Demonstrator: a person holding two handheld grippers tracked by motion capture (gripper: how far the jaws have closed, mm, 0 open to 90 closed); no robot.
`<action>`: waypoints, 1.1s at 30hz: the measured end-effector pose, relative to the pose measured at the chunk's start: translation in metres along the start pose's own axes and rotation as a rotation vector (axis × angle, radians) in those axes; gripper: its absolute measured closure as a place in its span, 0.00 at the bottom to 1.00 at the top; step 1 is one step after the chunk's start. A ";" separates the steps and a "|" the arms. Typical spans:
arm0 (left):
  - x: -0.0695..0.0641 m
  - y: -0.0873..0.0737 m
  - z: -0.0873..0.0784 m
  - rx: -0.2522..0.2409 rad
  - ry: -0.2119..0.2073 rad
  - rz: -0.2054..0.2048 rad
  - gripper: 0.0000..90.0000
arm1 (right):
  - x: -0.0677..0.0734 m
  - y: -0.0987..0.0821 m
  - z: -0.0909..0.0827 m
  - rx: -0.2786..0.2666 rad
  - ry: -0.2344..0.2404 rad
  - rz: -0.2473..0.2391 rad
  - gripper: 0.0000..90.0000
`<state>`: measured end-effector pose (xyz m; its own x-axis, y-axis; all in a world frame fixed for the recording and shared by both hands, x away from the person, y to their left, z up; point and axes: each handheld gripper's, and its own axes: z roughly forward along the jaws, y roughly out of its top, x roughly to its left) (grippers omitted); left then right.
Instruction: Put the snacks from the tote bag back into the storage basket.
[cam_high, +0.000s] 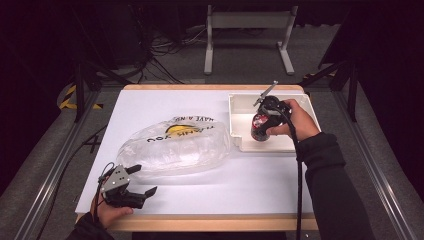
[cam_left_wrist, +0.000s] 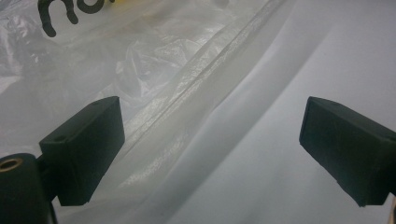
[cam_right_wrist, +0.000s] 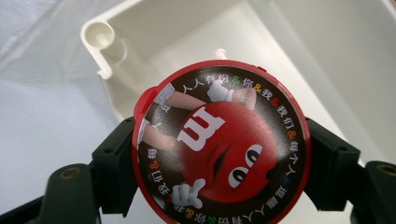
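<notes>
One candy tub is in play, and my right gripper has it clamped: in the right gripper view both black jaws press its sides, spread fairly wide to take the round body, with the red cartoon lid facing the camera. From above, I'm holding it over the white tray at the table's far right, just above the tray floor, I think, though I can't quite tell whether it touches. So the pick-up is done. Where it goes next is what's left: set down in the tray, or carried across to the clear plastic bag lying mid-table, well apart from the tub. My left gripper waits at the near left corner, jaws standing wide with nothing between them, one jaw tip just beside the bag's crinkled edge. That bag is not yet gripped or opened up.
</notes>
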<state>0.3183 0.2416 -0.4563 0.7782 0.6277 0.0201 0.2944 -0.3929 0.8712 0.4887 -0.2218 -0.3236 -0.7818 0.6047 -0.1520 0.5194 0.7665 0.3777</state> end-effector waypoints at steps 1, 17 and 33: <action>0.000 0.000 0.000 0.001 0.000 0.001 0.08 | -0.001 -0.001 0.002 0.004 -0.005 0.003 0.28; -0.001 0.000 0.001 0.011 0.001 0.012 0.08 | -0.015 -0.014 0.021 0.035 -0.019 0.036 0.28; -0.001 0.000 0.001 0.008 -0.001 0.011 0.09 | -0.020 -0.015 0.036 0.050 -0.021 0.067 0.28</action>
<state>0.3178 0.2403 -0.4564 0.7822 0.6224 0.0294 0.2901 -0.4055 0.8668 0.5089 -0.2379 -0.3593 -0.7378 0.6587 -0.1476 0.5871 0.7340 0.3415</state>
